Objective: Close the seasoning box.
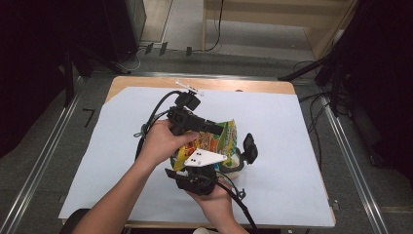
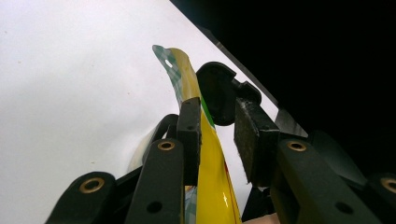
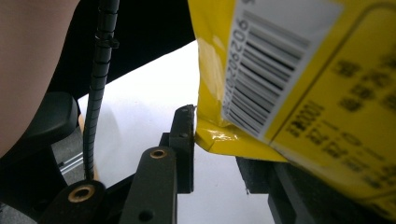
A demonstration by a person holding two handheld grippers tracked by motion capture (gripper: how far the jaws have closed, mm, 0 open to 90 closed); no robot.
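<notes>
A yellow snack bag (image 1: 214,139) stands upright at the middle of the table, between both grippers. My left gripper (image 1: 221,130) comes in from the left, held in a hand. The bag's thin top edge (image 2: 180,70) runs up between the jaws of my left gripper (image 2: 215,107). It lies against the left pad (image 2: 190,135), and a gap shows before the right pad. My right gripper (image 1: 234,151) reaches up from below with its grey plate on top. The bag's barcode side (image 3: 327,93) has its bottom corner against the left pad (image 3: 183,140) of my right gripper (image 3: 217,140). The bag hides that gripper's right pad.
A white sheet (image 1: 122,146) covers the wooden table (image 1: 146,82). A small white part (image 1: 187,87) lies at the back edge. A pale rounded thing (image 1: 234,166) sits beside the bag. Black cables trail from both grippers.
</notes>
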